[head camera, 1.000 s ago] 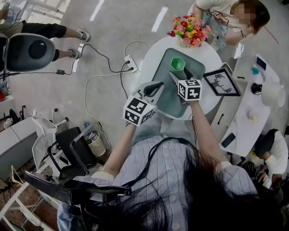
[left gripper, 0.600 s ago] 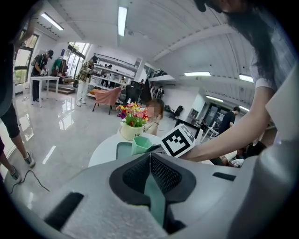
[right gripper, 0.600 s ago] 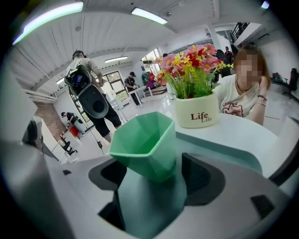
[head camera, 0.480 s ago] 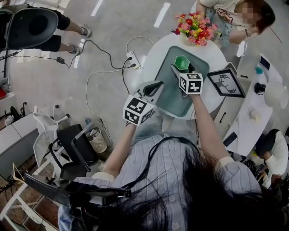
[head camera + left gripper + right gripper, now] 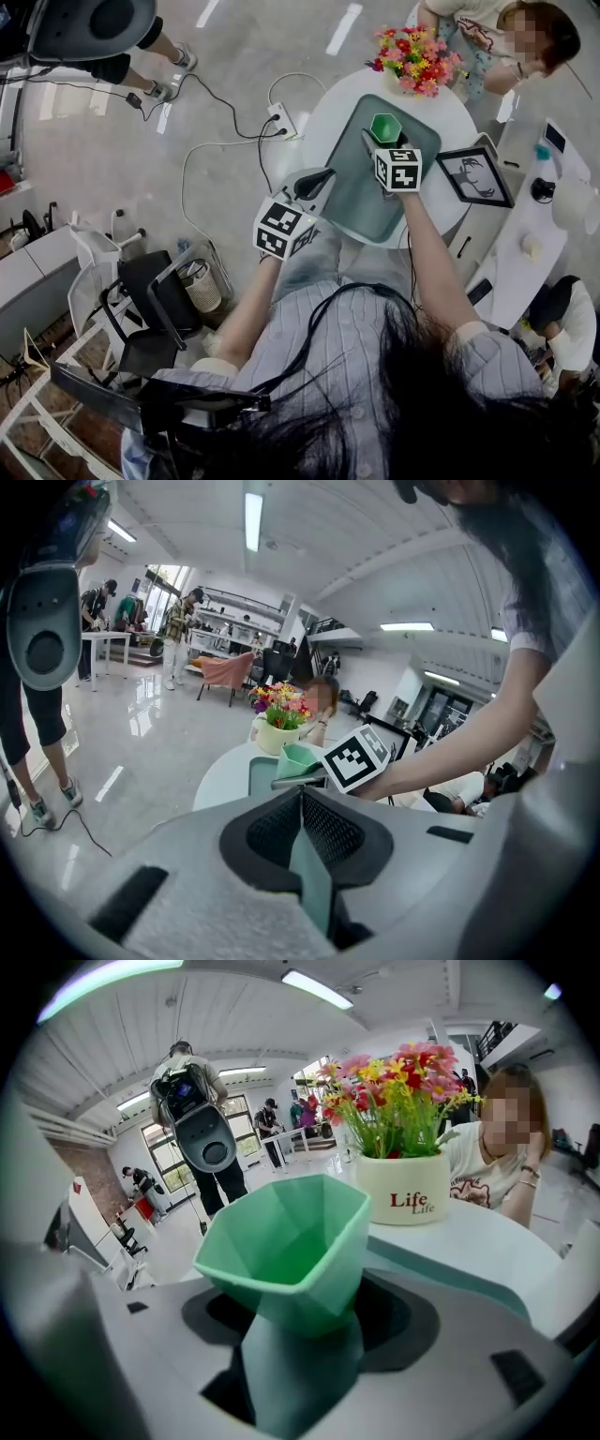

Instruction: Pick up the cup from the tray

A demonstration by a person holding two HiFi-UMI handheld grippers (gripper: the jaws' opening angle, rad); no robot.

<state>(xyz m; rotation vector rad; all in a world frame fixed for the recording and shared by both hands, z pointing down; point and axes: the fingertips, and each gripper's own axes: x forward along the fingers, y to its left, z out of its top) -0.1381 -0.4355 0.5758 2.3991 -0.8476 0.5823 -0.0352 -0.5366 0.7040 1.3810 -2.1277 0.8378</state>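
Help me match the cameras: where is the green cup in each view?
Head view: cup upper centre-right, at the tray's far end.
Left gripper view: cup small, at centre.
Right gripper view: cup large, lower centre.
Shared landmark: the flower pot just beyond it.

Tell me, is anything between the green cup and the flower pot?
Nothing stands there. Between the green cup and the flower pot lie only bare tray and white table, as the right gripper view shows.
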